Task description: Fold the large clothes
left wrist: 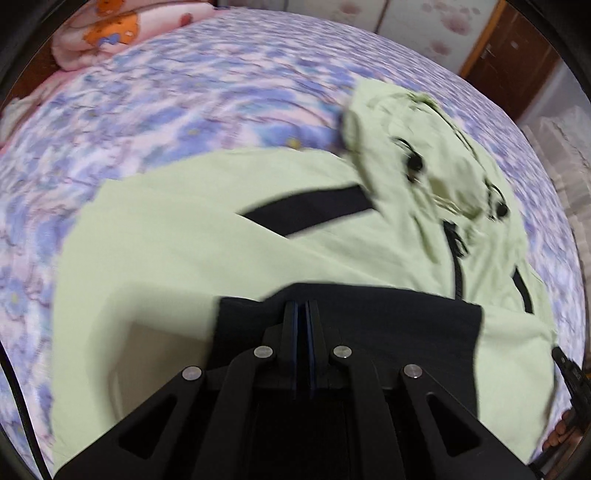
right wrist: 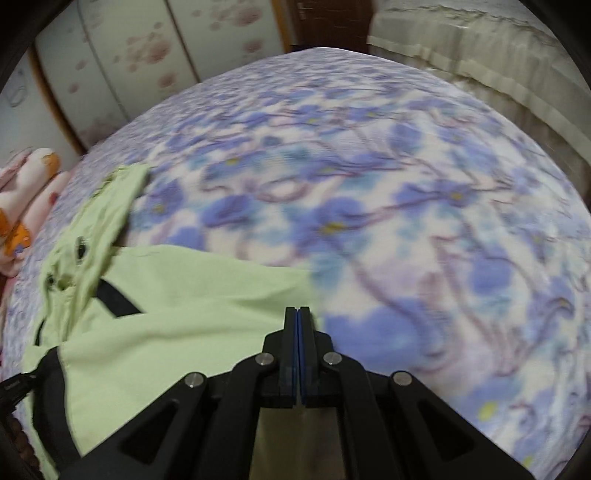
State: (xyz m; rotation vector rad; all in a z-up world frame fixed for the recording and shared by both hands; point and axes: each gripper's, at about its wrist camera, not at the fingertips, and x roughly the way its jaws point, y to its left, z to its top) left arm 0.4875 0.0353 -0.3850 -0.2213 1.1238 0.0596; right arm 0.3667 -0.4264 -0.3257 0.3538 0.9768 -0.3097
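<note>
A pale green hooded jacket [left wrist: 192, 229] with black trim lies on a bed with a purple floral cover [left wrist: 166, 103]. Its hood [left wrist: 424, 147] points to the far right. My left gripper [left wrist: 305, 306] is shut on the jacket's black hem band [left wrist: 406, 325], held over the green body. In the right wrist view the jacket [right wrist: 177, 295] fills the lower left, hood [right wrist: 99, 225] to the left. My right gripper [right wrist: 297, 312] is shut on the jacket's green edge, over the bed cover [right wrist: 406, 221]. Both views are blurred by motion.
A pink cartoon blanket [left wrist: 107, 33] lies at the bed's far left corner, and shows in the right wrist view [right wrist: 26, 199]. A floral wardrobe [right wrist: 129, 55] and brown door [left wrist: 517, 55] stand beyond the bed. A pale curtain [right wrist: 498, 74] hangs to the right.
</note>
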